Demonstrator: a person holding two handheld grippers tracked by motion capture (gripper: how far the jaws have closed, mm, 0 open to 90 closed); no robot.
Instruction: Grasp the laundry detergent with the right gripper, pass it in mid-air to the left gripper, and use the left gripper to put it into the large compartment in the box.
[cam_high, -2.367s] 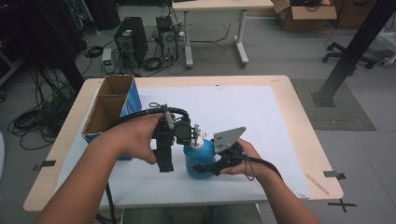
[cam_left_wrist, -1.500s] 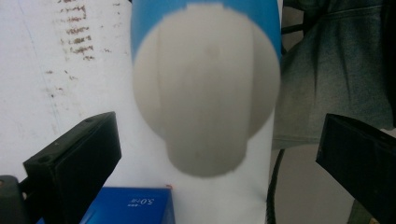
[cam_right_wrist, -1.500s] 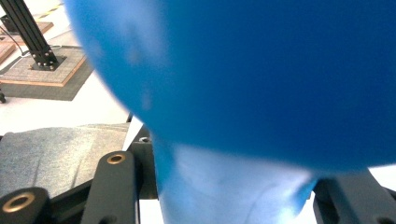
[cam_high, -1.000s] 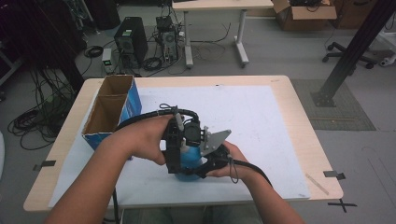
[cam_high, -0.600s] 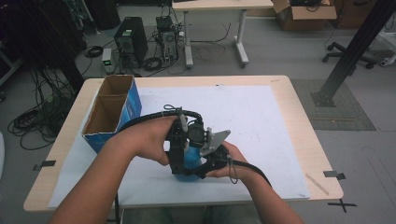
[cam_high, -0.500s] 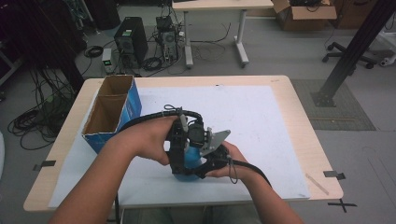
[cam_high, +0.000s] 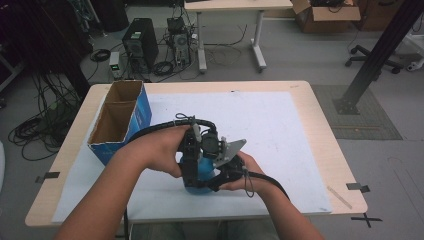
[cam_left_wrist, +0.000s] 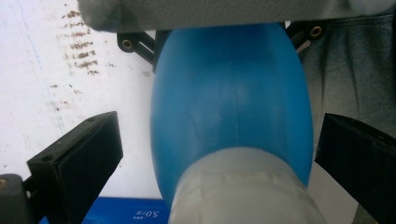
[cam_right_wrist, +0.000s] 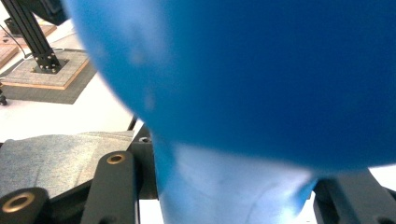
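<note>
I am working with two tongs on one blue bulb-shaped object (cam_high: 200, 172), which is sitting on the white sheet (cam_high: 280, 130) near the front edge of the bench (cam_high: 320, 107). One blue cardboard box (cam_high: 120, 120), open on top with two compartments, is standing well apart at the bench's left side.

My left tongs (cam_high: 189, 165) are reaching down over the blue object from above; in the left gripper view its two black jaws are standing spread, one on each side of the bulb (cam_left_wrist: 231, 112) and clear of it, with a pale grey neck (cam_left_wrist: 243, 191) nearest the camera. That view is also showing brown smudges on the sheet (cam_left_wrist: 70, 70).

My right tongs (cam_high: 220, 177) are meeting the object low at its right. In the right gripper view the blue body (cam_right_wrist: 261, 79) is blurred and covering the jaw tips, so I cannot tell whether they are pinching it.
</note>
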